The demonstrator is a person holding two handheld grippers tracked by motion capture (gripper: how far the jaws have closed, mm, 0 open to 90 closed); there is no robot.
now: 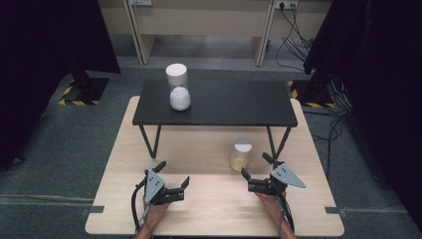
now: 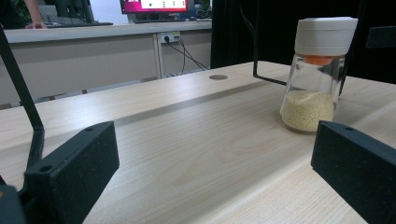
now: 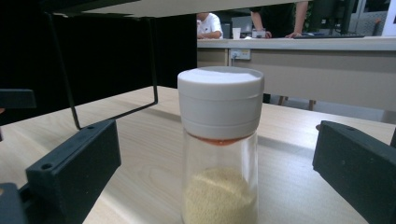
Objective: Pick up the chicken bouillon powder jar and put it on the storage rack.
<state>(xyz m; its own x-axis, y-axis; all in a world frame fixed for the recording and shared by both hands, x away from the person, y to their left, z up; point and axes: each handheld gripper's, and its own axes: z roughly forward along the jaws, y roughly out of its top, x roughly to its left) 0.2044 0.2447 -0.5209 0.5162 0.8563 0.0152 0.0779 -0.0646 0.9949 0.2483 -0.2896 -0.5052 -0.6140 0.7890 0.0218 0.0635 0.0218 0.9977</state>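
**Jar of yellow grains lined up for a right-hand grasp**

Standing upright on the light wooden table (image 1: 209,199), just right of centre in the high view: a glass jar (image 1: 241,155) with a white cap and a layer of yellow grains at the bottom, close to the right legs of the black shelf (image 1: 224,102). Placed low and in the open, probably so a gripper can come at it level from the near side. Up on the shelf, upper centre-left of the frame, a second white-capped jar (image 1: 177,87) filled with white grains, well apart from both hands.

Right gripper (image 1: 257,168), lower right of centre: aimed straight at the yellow-grain jar, very near it. In the right gripper view, jar dead centre between the two black jaws, clear table showing on either side of the glass. Jaws spread wide, touching nothing, holding nothing. Looks like the approach just ahead of a pinch on the glass body.

Left gripper (image 1: 175,176), lower left of centre: resting low over the table, turned toward the jar, which sits at the right of its own view. Jaws likewise spread wide and empty, seemingly on standby.
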